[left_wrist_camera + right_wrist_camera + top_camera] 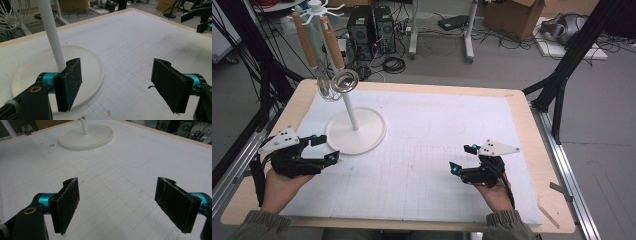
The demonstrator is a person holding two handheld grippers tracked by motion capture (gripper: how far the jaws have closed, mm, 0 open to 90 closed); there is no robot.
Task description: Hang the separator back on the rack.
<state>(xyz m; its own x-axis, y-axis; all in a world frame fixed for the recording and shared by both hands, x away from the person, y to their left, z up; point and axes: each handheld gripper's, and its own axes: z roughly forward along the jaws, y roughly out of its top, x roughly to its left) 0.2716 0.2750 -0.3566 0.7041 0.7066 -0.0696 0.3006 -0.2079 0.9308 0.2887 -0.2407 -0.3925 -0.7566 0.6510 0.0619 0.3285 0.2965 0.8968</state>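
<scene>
Left gripper jaws apart, just beside white stand base; right gripper jaws apart, well apart over mat.

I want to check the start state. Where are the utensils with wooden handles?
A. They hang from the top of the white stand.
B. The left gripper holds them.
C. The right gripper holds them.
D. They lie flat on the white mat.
A: the utensils hang from the hooks at the top of the white stand, while the left gripper and the right gripper are open and hold nothing.
</scene>
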